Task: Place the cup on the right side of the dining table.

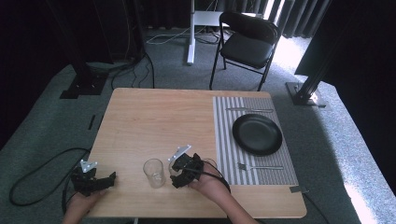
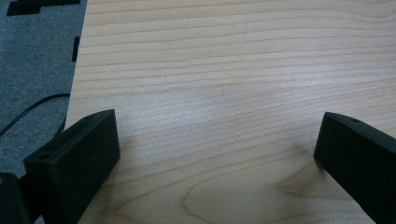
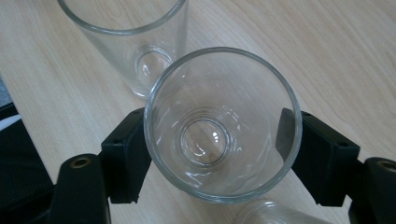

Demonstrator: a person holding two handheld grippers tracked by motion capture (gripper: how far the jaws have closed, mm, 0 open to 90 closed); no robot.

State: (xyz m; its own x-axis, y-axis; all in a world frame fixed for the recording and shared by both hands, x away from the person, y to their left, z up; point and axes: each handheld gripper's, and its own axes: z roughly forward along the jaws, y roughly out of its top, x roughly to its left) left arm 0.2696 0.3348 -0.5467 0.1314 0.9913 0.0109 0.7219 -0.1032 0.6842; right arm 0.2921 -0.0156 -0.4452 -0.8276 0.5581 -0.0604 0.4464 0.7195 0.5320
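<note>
1. Near the front edge of the wooden table (image 1: 154,116), the right gripper (image 1: 183,169) is held in the person's right hand (image 1: 210,184), just right of a clear glass (image 1: 154,172) that stands upright on the wood.
2. Seen in the right gripper view, a second glass (image 3: 223,123) sits between this gripper's jaws, which press on its two sides; its open mouth faces the camera. Another glass (image 3: 135,42) stands just beyond it, and a further glass rim (image 3: 280,214) shows at the bottom edge.
3. At the table's front left corner, the left gripper (image 1: 93,181) rests in the left hand (image 1: 81,205); its jaws stand wide apart over bare wood, holding nothing.
4. Well to the right lies a striped placemat (image 1: 226,140) bearing a black plate (image 1: 257,134), with a fork (image 1: 259,166) nearer the person and a knife (image 1: 250,110) on the far side.
</note>
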